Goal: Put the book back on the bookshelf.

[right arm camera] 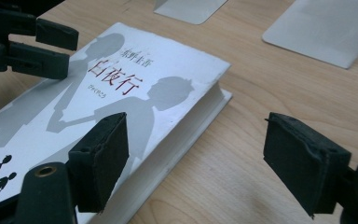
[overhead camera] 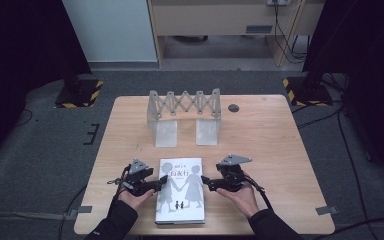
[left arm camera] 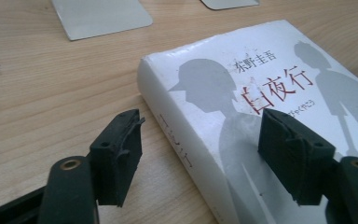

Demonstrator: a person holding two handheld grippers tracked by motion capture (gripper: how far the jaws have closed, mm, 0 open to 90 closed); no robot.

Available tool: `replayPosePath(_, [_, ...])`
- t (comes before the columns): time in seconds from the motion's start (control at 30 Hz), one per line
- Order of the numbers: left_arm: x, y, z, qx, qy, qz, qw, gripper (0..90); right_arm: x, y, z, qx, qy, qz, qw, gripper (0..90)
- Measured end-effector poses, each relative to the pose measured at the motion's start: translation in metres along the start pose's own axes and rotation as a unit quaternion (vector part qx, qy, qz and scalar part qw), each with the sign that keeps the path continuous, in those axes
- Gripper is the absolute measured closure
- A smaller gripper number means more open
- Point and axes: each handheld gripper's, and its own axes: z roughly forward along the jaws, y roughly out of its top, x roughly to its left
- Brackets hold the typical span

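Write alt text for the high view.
A white book lies flat at the near edge of a wooden table, with the left gripper and right gripper at its two long sides, jaws open. Behind it stands a grey folding rack.

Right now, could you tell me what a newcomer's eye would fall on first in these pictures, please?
The white book lies flat at the near edge of the table, with grey silhouettes holding hands on its cover. The left tongs and right tongs flank it, each open astride one long edge. Behind it, at the far side, stands a grey folding rack.
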Motion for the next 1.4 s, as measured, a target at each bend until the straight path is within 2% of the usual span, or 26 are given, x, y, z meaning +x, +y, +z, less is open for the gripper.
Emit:
replayPosePath(0.17, [-0.004,0.0,0.0,0.006,-0.009,0.005,0.9999,32.4,0.008,-0.005,0.008,0.013,0.016,0.001,0.9998,25.6])
replayPosePath(0.27, [-0.006,-0.001,0.0,0.006,-0.013,0.004,0.9999,33.9,0.013,-0.008,0.015,0.021,0.023,-0.009,0.9995,27.3])
replayPosePath(0.43, [-0.008,-0.001,0.001,0.007,-0.02,0.004,0.9998,35.3,0.016,-0.008,0.016,0.02,0.034,-0.007,0.9992,31.4])
replayPosePath(0.47, [-0.009,-0.003,0.003,0.002,-0.027,-0.007,0.9996,35.2,0.016,-0.009,0.017,0.019,0.038,-0.002,0.9991,32.7])
replayPosePath(0.83, [-0.01,-0.002,0.004,0.003,-0.023,-0.007,0.9997,34.1,0.018,-0.01,0.022,0.028,0.061,0.016,0.9976,31.5])
replayPosePath(1.03, [-0.013,-0.001,0.006,0.0,-0.014,-0.006,0.9999,33.1,0.02,-0.01,0.024,0.03,0.072,0.021,0.9967,30.3])
replayPosePath(1.07, [-0.014,0.0,0.007,-0.001,-0.01,-0.003,0.9999,33.0,0.02,-0.01,0.025,0.031,0.077,0.028,0.9961,30.5])
replayPosePath(1.4, [-0.014,0.001,0.005,-0.002,-0.007,0.012,0.9999,34.4,0.02,-0.011,0.027,0.027,0.08,0.028,0.996,30.1])
